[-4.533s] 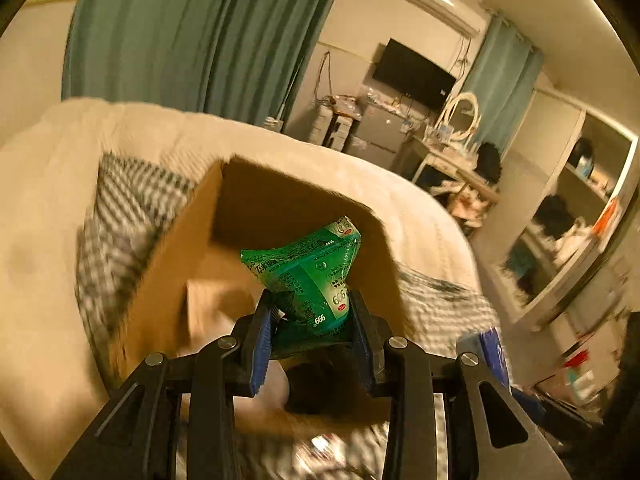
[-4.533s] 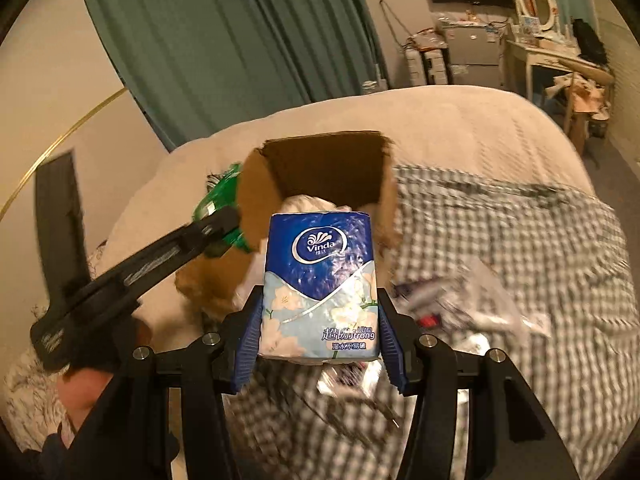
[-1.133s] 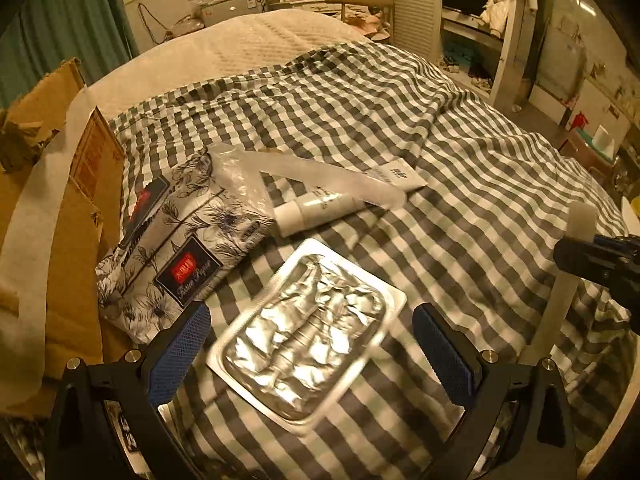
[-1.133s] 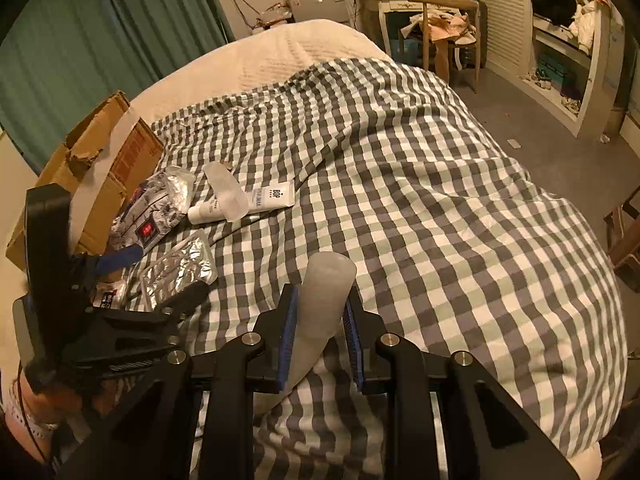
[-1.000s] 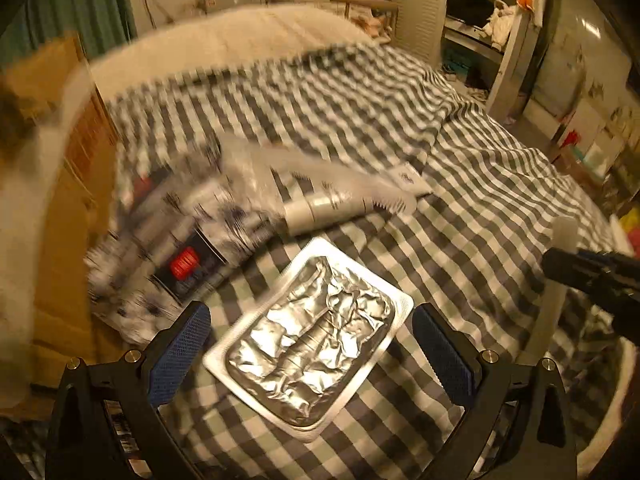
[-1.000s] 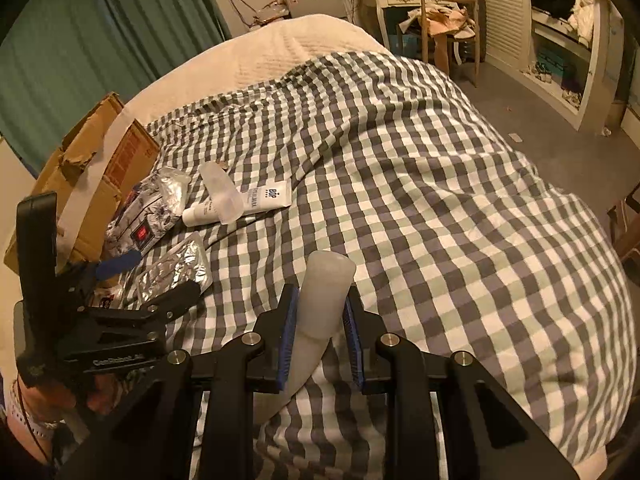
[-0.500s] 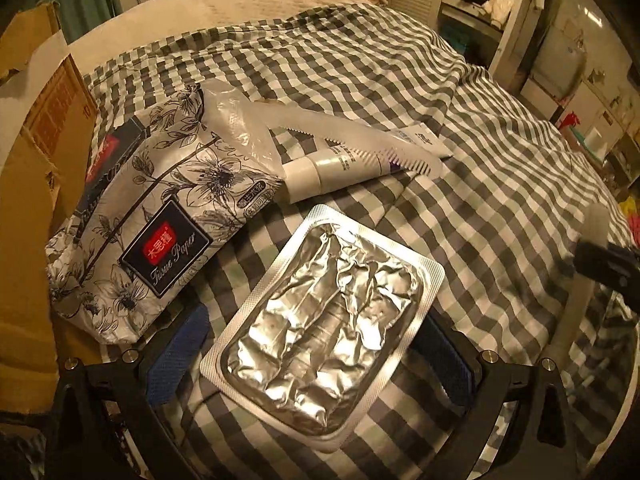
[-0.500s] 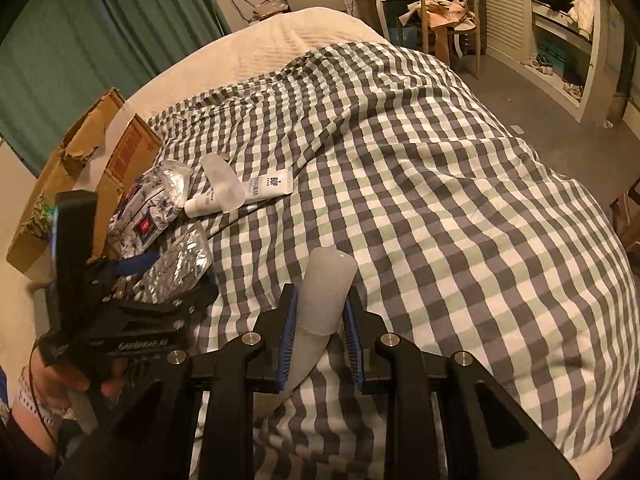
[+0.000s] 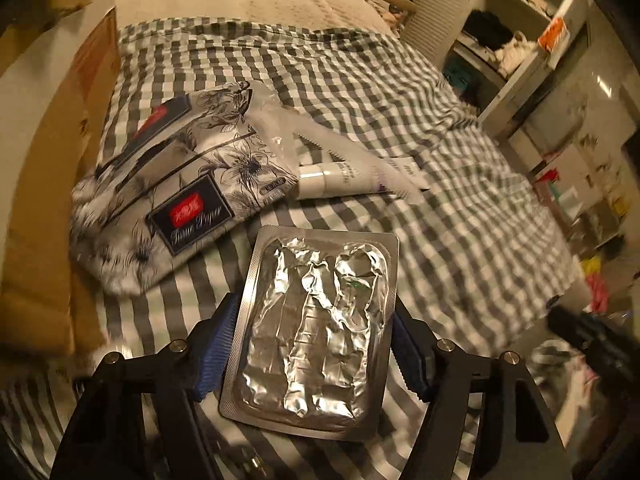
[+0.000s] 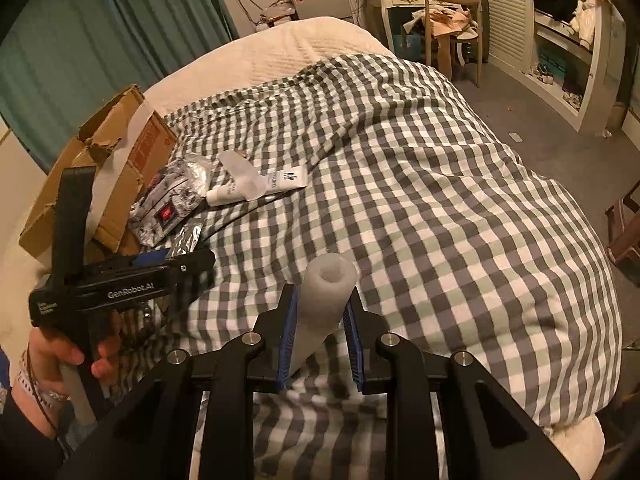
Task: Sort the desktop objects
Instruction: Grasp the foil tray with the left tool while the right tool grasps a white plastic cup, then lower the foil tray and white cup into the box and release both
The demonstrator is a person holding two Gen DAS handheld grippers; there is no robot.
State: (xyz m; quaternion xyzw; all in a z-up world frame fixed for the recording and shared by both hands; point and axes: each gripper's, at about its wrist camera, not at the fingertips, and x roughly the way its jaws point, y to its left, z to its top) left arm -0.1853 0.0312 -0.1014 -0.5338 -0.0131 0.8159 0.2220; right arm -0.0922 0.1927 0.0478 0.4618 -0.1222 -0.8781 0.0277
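Note:
A silver foil blister pack point(image 9: 316, 328) sits between the blue pads of my left gripper point(image 9: 314, 308), which is shut on its two long edges. From the right wrist view the pack point(image 10: 187, 236) tilts up at the tip of the left gripper point(image 10: 192, 258), held in a person's hand point(image 10: 80, 356). My right gripper point(image 10: 322, 296) is shut on a white translucent tube point(image 10: 326, 300) that stands upright over the checked blanket point(image 10: 440, 184). A floral tissue pack point(image 9: 172, 188), a white cream tube point(image 9: 348, 178) and a clear plastic wrapper point(image 9: 280, 128) lie on the blanket.
An open cardboard box point(image 10: 100, 160) stands at the left edge of the bed, right beside the tissue pack. The checked blanket drops off to the floor on the right. A chair point(image 10: 444, 20), desk and shelves point(image 10: 568, 36) stand beyond the bed.
My left gripper went from wide open around the foil pack to shut on it, and the pack has tilted up. The right gripper still holds the white tube, barely moved.

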